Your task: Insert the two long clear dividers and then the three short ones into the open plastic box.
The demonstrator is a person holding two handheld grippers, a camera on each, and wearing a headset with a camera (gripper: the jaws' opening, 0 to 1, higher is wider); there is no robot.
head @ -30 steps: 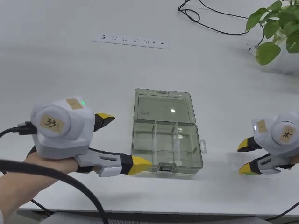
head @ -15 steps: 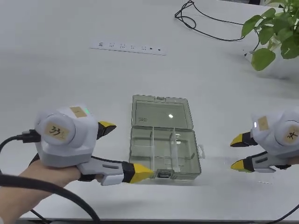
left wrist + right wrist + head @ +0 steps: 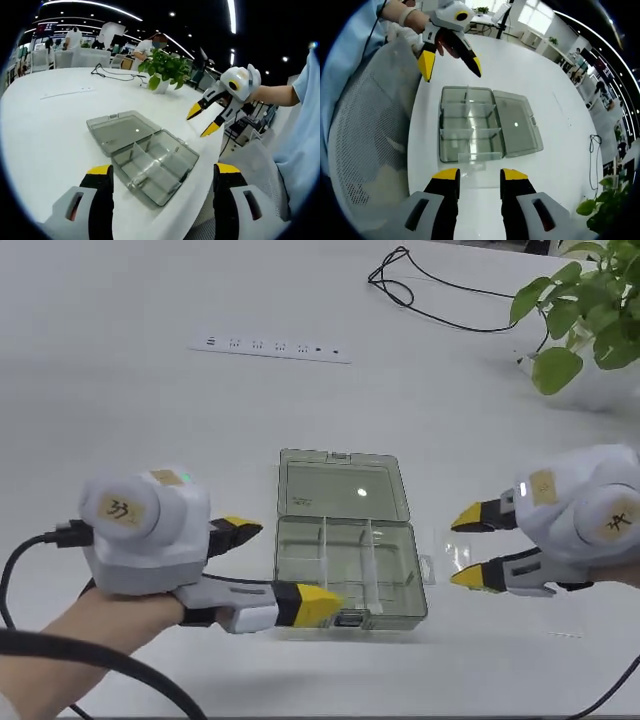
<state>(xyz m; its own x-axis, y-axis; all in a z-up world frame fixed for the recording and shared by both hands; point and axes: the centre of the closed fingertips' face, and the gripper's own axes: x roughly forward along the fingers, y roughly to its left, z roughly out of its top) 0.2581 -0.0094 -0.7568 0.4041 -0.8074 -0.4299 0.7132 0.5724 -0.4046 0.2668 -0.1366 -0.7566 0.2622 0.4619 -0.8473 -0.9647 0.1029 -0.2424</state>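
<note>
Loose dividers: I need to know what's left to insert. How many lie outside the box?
1: a clear divider on the table between the box and the right tongs. Being clear, another may go unseen.

White table [image 3: 120, 420]: box [image 3: 345, 540], power strip [image 3: 270, 345], cable [image 3: 440, 290]

Open-plan office hall: a long white table [image 3: 120, 420] carries a power strip [image 3: 270, 347] and a potted plant [image 3: 578, 302]. Beyond the plant stand more white desks [image 3: 65, 57] with people [image 3: 149, 47] at them, and strip lights [image 3: 232, 15] run overhead.
</note>
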